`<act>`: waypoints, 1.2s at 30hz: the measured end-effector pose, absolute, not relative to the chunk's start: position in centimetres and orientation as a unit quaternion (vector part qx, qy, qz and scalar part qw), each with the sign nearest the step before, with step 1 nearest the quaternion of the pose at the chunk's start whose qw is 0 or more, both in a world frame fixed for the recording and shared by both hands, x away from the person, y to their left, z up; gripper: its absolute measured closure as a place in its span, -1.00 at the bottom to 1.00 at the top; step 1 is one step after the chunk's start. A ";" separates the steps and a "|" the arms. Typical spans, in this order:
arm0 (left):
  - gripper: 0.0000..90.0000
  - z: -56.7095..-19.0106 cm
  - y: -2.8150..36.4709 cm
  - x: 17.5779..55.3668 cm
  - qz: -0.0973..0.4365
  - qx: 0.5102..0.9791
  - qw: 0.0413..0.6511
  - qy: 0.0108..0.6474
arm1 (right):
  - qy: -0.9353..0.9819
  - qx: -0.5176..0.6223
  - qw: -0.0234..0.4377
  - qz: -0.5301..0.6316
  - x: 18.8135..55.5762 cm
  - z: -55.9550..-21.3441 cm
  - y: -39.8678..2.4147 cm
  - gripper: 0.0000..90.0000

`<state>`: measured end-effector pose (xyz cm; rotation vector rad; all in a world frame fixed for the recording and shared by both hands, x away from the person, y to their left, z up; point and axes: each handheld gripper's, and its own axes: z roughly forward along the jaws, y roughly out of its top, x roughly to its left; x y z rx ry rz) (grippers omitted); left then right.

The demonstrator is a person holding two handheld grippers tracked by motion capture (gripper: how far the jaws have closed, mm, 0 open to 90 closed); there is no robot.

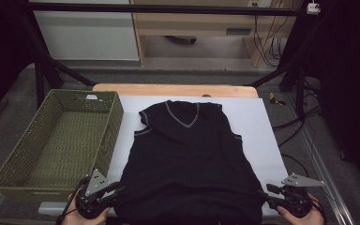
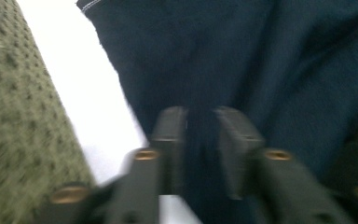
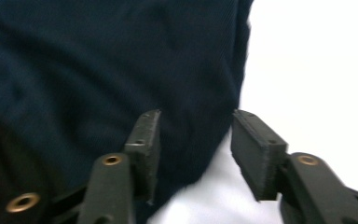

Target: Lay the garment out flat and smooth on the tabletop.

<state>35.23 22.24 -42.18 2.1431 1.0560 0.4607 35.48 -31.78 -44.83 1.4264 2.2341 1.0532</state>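
Dark sleeveless V-neck vest lies flat, front up, on the white sheet covering the wooden table. Neckline and armholes carry pale trim; collar points to the far side, hem hangs at the near edge.

Left gripper sits at the vest's near-left hem corner. In the left gripper view its jaws stand a narrow gap apart with a fold of the dark fabric bunched up between them; the picture is blurred, so whether the pads press on the cloth cannot be told.

Right gripper sits at the near-right hem corner. In the right gripper view the jaws are clearly parted: one pad rests over the vest's edge, the other stands over bare white sheet, with cloth edge and sheet showing in the gap. No squeeze on the fabric.

Green woven basket stands left of the vest, just beside the left gripper.
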 end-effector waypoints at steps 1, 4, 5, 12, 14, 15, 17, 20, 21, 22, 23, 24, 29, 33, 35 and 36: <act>0.32 -42.6 21.9 35.6 0.177 0.825 0.346 0.409 | 0.775 0.495 0.149 0.365 36.0 -45.0 -31.6 0.07; 0.16 -44.2 21.3 36.9 0.173 0.826 0.344 0.413 | 0.775 0.496 0.146 0.363 37.5 -45.8 -30.9 0.07; 0.10 -44.7 21.1 37.3 0.169 0.826 0.345 0.411 | 0.776 0.494 0.150 0.362 37.9 -46.0 -30.7 0.06; 0.21 -47.2 19.9 37.7 0.150 0.842 0.323 0.404 | 0.790 0.483 0.150 0.346 39.3 -47.2 -29.5 0.37; 0.60 -47.0 19.9 37.7 0.147 0.847 0.315 0.403 | 0.792 0.482 0.149 0.343 39.6 -47.4 -29.3 0.68; 0.80 -46.9 19.9 37.7 0.145 0.848 0.313 0.403 | 0.794 0.480 0.147 0.342 39.7 -47.4 -29.2 0.76; 0.92 -46.8 19.9 37.7 0.141 0.851 0.308 0.401 | 0.796 0.480 0.138 0.343 39.9 -47.2 -29.1 0.91; 0.95 -46.3 20.0 37.2 0.136 0.858 0.296 0.398 | 0.795 0.476 0.136 0.350 39.8 -46.9 -28.7 0.93; 0.96 -45.9 20.2 36.8 0.132 0.859 0.296 0.397 | 0.795 0.473 0.138 0.354 39.7 -46.7 -28.7 0.93; 0.96 -45.4 20.5 36.3 0.135 0.859 0.299 0.394 | 0.795 0.471 0.139 0.356 39.5 -46.5 -28.7 0.93; 0.96 -44.7 20.8 35.7 0.143 0.857 0.303 0.391 | 0.793 0.472 0.142 0.358 39.3 -46.3 -28.9 0.93; 0.96 -44.1 21.1 35.1 0.154 0.855 0.305 0.389 | 0.792 0.471 0.147 0.361 39.2 -46.0 -29.1 0.93; 0.95 -42.8 22.0 34.5 0.156 0.845 0.330 0.391 | 0.768 0.480 0.156 0.395 39.4 -45.0 -30.1 0.90; 0.94 -44.2 21.4 35.5 0.142 0.851 0.313 0.396 | 0.768 0.474 0.160 0.399 39.6 -45.1 -29.6 0.23; 0.94 -44.7 21.5 35.5 0.138 0.850 0.314 0.399 | 0.763 0.480 0.159 0.403 39.1 -45.2 -29.8 0.02; 0.94 -44.9 21.5 35.5 0.138 0.850 0.314 0.401 | 0.762 0.482 0.158 0.402 38.7 -45.3 -30.0 -0.08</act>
